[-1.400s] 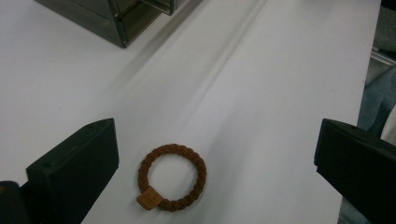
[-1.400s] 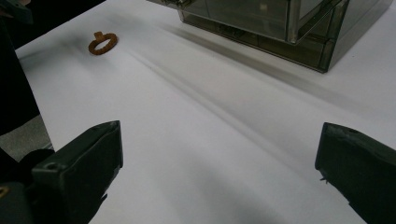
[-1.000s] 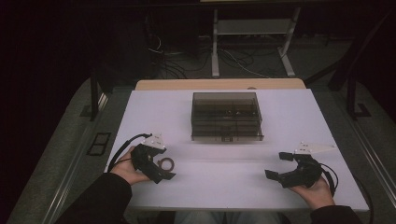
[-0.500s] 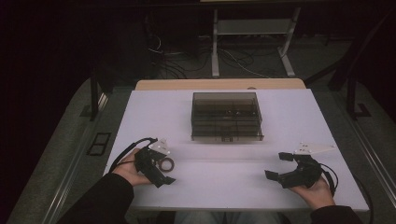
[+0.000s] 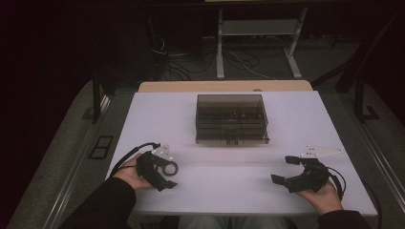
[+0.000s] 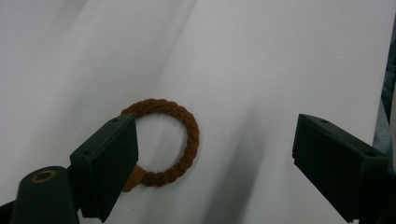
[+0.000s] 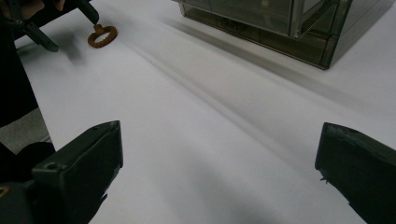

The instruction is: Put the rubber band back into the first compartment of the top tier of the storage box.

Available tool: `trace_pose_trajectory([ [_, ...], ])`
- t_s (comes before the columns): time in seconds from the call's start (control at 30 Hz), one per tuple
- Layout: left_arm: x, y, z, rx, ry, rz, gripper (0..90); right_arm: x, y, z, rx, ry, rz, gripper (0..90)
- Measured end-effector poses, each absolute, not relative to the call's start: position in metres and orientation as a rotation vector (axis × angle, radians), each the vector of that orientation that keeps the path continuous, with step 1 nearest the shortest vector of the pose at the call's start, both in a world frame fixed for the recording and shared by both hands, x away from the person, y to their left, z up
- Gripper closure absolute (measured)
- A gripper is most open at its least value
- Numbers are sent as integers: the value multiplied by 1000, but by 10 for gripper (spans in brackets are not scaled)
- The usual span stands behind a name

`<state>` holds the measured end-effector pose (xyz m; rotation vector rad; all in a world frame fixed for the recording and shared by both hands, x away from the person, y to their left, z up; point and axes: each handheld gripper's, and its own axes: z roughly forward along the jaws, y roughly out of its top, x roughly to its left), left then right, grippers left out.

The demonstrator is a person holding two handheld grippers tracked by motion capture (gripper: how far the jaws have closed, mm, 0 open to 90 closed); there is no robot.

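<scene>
Brown braided ring (image 6: 164,142) lies between my left tool's (image 6: 215,163) wide-open, empty jaws; light and soft, I'd pinch its rim.

Smoky clear drawer box (image 5: 231,119) mid-table (image 5: 157,114); cables on floor (image 5: 191,67).

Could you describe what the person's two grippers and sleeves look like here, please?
Both grippers are black, each with two blocky, flat-faced jaws. The left gripper carries a pale grey three-cornered plate on top, and a thin black cable loops from its rear. The right gripper bears a similar plate, with a black cable curling behind the hand. Both forearms wear dark sleeves.
</scene>
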<state>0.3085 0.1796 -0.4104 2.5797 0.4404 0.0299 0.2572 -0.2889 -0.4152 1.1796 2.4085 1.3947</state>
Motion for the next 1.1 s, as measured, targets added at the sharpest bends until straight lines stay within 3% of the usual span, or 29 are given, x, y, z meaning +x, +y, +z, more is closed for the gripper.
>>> trace_pose_trajectory([
  [1.1,318,185,-420,2626,393,80,536,257,-289,-416,1180,2417,1382,6],
])
